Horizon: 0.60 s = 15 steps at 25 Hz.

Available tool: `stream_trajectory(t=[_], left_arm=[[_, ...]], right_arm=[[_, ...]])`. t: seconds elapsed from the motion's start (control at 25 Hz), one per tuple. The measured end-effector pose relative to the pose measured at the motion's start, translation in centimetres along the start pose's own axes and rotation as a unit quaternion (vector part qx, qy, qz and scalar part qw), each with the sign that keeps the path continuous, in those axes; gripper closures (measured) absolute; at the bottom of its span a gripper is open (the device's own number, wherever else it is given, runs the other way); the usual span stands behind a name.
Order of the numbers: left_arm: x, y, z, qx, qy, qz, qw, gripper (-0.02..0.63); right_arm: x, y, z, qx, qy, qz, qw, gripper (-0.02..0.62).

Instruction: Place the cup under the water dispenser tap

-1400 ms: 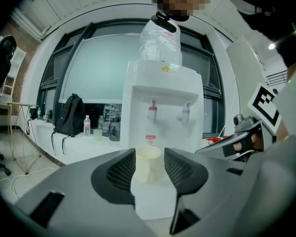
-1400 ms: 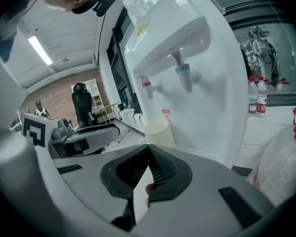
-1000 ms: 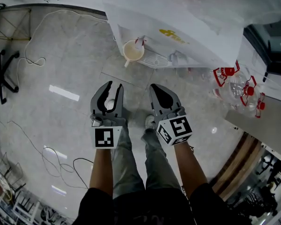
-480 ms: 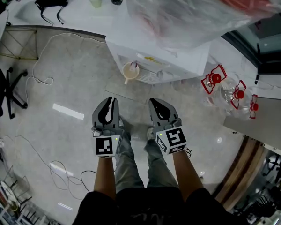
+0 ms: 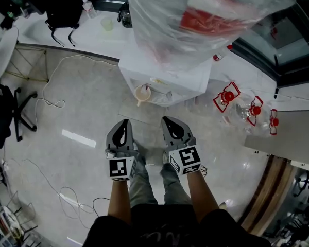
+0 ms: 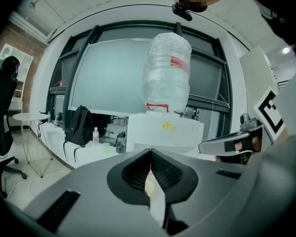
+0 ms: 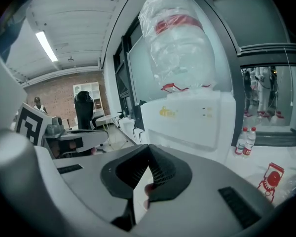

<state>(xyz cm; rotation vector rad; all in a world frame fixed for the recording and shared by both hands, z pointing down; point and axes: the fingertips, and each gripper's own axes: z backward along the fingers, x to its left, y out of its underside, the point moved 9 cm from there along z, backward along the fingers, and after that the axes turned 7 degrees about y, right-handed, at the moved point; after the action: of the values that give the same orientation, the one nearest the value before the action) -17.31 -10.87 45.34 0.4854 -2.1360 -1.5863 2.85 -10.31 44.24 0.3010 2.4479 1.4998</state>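
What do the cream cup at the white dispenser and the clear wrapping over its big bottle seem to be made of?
Cream cup with handle: probably plastic, matte, no shine visible; too small to be sure. Clear crinkled wrapping: thin plastic film, glossy, its folds catching light.

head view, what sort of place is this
Probably an office or workroom: a water dispenser topped by a bagged bottle, a black office chair, and a backpack on a white counter.

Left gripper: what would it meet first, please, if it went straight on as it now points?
Probably the cup at the water dispenser; nothing nearer shows, though depth is unclear.
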Motion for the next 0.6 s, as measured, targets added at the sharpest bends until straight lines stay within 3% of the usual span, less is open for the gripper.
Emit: stream_trajectory(t=[0.6], left_arm=[[-2.2,-6.3,4.0,-0.010,-0.015,-0.008,0.9998,0.589]], right_arm=[[0.1,-5.4,5.4,-0.023,-0.008,0.003,1.000,0.581]])
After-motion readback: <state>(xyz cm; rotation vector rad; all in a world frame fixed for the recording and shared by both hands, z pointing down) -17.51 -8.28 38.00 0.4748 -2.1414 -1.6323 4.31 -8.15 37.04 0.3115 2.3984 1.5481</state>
